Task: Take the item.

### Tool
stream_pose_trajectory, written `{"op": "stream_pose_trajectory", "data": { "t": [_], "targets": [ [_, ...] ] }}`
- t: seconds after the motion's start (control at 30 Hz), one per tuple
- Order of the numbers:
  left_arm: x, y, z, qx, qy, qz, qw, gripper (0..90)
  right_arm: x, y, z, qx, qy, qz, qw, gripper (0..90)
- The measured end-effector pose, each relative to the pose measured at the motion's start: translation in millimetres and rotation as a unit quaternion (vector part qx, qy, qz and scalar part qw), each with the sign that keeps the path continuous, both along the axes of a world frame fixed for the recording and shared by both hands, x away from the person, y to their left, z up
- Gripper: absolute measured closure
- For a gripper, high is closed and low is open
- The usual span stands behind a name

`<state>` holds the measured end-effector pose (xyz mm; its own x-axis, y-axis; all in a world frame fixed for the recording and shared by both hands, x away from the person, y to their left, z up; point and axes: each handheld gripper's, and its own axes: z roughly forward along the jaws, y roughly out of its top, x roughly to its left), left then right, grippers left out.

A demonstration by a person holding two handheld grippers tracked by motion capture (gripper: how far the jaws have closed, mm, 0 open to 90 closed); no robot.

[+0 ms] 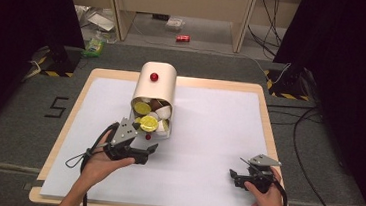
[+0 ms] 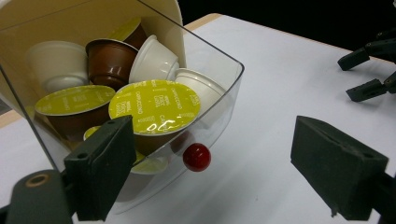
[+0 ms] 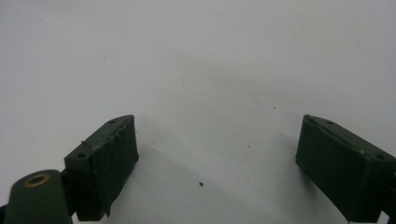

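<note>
Several coffee capsules (image 2: 154, 107) sit in the open clear drawer (image 2: 219, 100) of the cream dispenser (image 1: 156, 83), at 12 o'clock on the table (image 1: 218, 136). None is out yet — nothing gripped. Left gripper (image 1: 135, 153) gapes just before the drawer's red knob (image 2: 196, 157); right gripper (image 1: 250, 177) hangs open at 5 o'clock — idle.

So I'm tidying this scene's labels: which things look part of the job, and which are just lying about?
Likely the job:
- capsule bin, open front
- coffee capsules inside
- red knob
- left tongs, open beside it
- right tongs, open

Lying about:
- red can on the floor
- green packet
- floor cables
</note>
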<state>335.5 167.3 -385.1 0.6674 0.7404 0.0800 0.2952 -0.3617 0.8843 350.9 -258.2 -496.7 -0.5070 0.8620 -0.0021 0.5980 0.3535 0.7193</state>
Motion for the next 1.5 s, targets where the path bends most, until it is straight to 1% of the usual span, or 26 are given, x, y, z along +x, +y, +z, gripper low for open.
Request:
{"op": "stream_pose_trajectory", "data": {
  "t": [0.07, 0.2, 0.43, 0.6, 0.8, 1.0, 1.2, 1.27, 1.5],
  "targets": [
    [-0.6, -0.6, 0.0, 0.005, -0.001, 0.0, 1.0, 14.1, 0.0, 0.0, 0.1, 0.0, 0.001, 0.0, 1.0, 13.2],
    [-1.9, -1.1, -0.9, 0.004, -0.002, 0.003, 1.0, 14.1, 0.0, 0.0, 0.1, 0.0, 0.001, 0.0, 1.0, 13.2],
    [-3.1, -2.1, -0.6, 0.011, -0.001, 0.002, 0.9999, 14.1, 0.0, 0.0, 0.1, 0.0, 0.001, 0.0, 1.0, 13.2],
    [-1.9, -1.6, 1.0, 0.006, 0.004, 0.003, 1.0, 14.4, 0.0, 0.0, 0.1, 0.0, 0.001, 0.0, 1.0, 13.2],
    [3.3, 0.6, 2.5, 0.006, 0.014, 0.007, 0.9999, 15.3, 0.1, 0.0, 0.1, 0.0, 0.001, 0.0, 1.0, 13.2],
    [3.9, 1.0, 6.2, 0.006, 0.011, 0.007, 0.9999, 15.3, 0.1, 0.0, 0.1, 0.0, 0.001, 0.0, 1.0, 13.2],
    [5.0, 2.7, 13.3, 0.007, 0.005, 0.008, 0.9999, 15.3, 0.1, 0.0, 0.1, 0.0, 0.001, 0.0, 1.0, 13.2],
    [6.6, 3.8, 15.5, 0.007, 0.004, 0.01, 0.9999, 15.2, 0.0, 0.0, 0.1, 0.0, 0.001, 0.0, 1.0, 13.2],
    [14.9, 4.8, 18.6, 0.008, 0.008, 0.018, 0.9998, 15.4, 0.0, 0.1, 0.0, 0.0, 0.0, 0.0, 1.0, 13.2]
  ]
}}
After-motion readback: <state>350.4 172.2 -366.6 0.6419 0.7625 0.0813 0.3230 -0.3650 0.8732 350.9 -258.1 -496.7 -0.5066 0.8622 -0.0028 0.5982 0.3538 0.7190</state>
